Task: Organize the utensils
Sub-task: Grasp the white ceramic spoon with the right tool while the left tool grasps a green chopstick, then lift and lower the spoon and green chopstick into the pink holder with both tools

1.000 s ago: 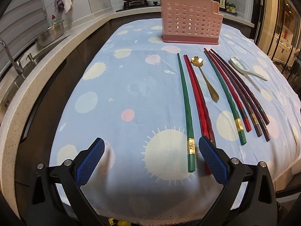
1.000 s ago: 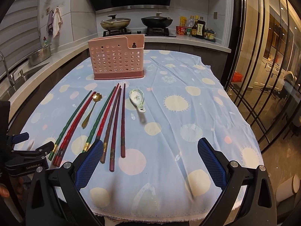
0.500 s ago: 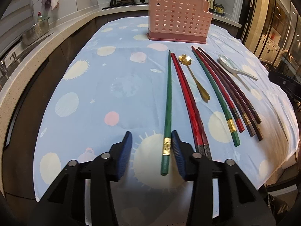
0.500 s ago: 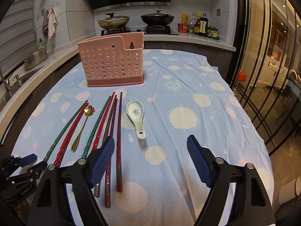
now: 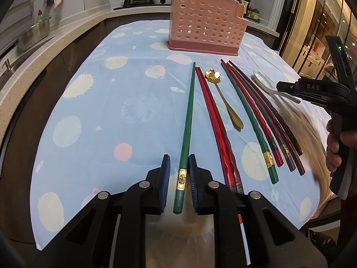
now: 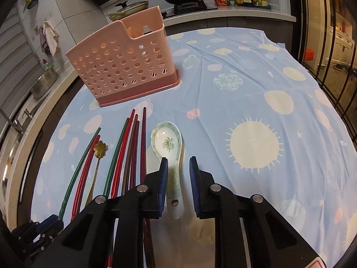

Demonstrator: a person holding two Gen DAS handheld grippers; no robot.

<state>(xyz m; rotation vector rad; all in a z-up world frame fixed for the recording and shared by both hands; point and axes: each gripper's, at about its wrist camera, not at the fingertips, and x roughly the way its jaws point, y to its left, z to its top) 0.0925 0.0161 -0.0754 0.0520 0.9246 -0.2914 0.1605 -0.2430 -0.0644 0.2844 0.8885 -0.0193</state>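
Observation:
A pink perforated utensil holder [image 5: 206, 22] [image 6: 125, 64] stands at the far side of the blue cloth. Several chopsticks, a gold flower spoon [image 5: 225, 98] and a white ceramic spoon [image 6: 167, 147] lie in a row before it. My left gripper [image 5: 179, 174] straddles the near end of the leftmost green chopstick [image 5: 187, 120]; the pads stand close on either side with small gaps. My right gripper [image 6: 178, 174] straddles the ceramic spoon's handle, with a gap to each pad. It also shows in the left wrist view [image 5: 312, 89].
Red chopsticks [image 5: 216, 125] lie just right of the green one, then a second green one [image 5: 250, 120] and dark brown ones [image 5: 267, 109]. A counter with a sink and a steel pot [image 5: 33, 35] runs along the left. A stove with pans stands behind.
Both grippers have come down and forward and have narrowed a lot. The left now straddles the green chopstick's end; the right now straddles the ceramic spoon's handle.

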